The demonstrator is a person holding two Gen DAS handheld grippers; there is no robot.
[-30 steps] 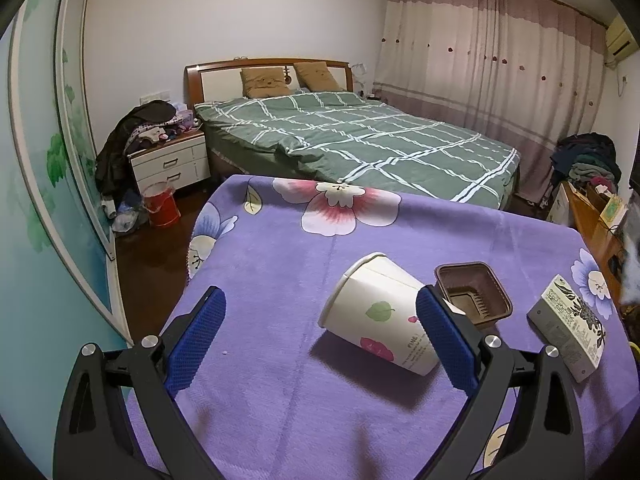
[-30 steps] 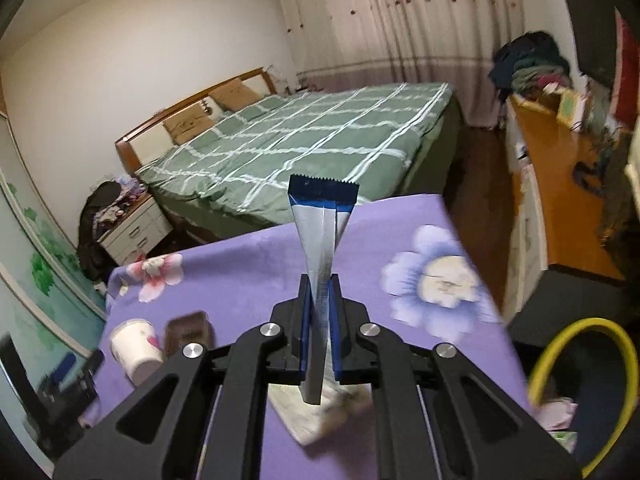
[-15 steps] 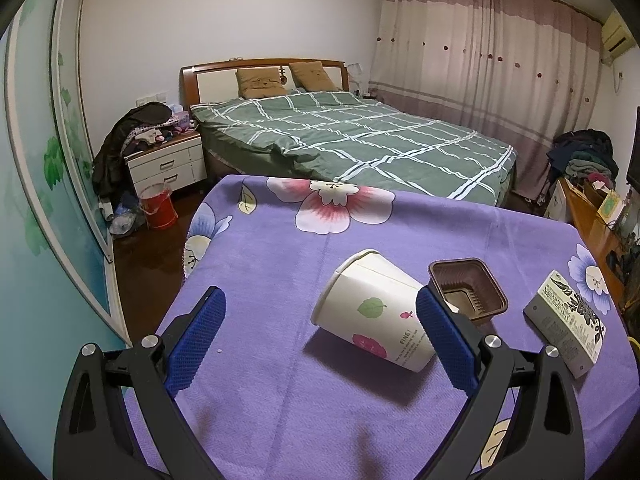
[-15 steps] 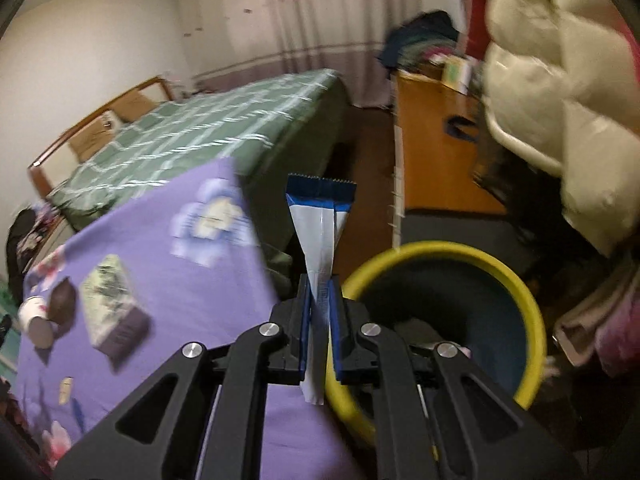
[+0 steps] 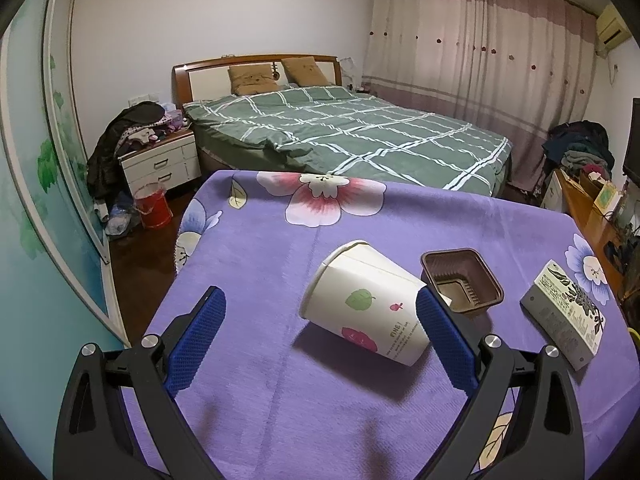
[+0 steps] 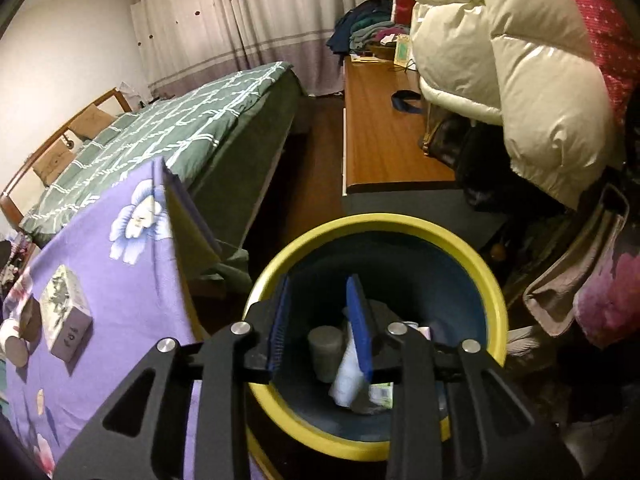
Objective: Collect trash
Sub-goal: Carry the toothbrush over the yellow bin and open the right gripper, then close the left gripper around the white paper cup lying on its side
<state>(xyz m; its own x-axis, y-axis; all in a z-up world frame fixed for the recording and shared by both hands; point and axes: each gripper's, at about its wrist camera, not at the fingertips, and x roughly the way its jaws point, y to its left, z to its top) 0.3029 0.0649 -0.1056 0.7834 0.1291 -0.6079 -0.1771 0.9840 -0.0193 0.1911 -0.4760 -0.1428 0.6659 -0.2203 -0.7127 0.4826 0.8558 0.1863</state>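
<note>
Purple floral tablecloth (image 5: 280, 360) before a green bed (image 5: 360, 136); left gripper (image 5: 320, 340) wide open, empty; right gripper (image 6: 320, 320) just parting, empty, over yellow-rimmed bin (image 6: 494, 292).

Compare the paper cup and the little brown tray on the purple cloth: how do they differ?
The paper cup is white with printed leaf and fruit marks and lies tipped on its side; the brown tray is plain dark plastic, square and shallow, sitting upright with its opening up. The cup looks larger. Both rest on the purple cloth, close together.
</note>
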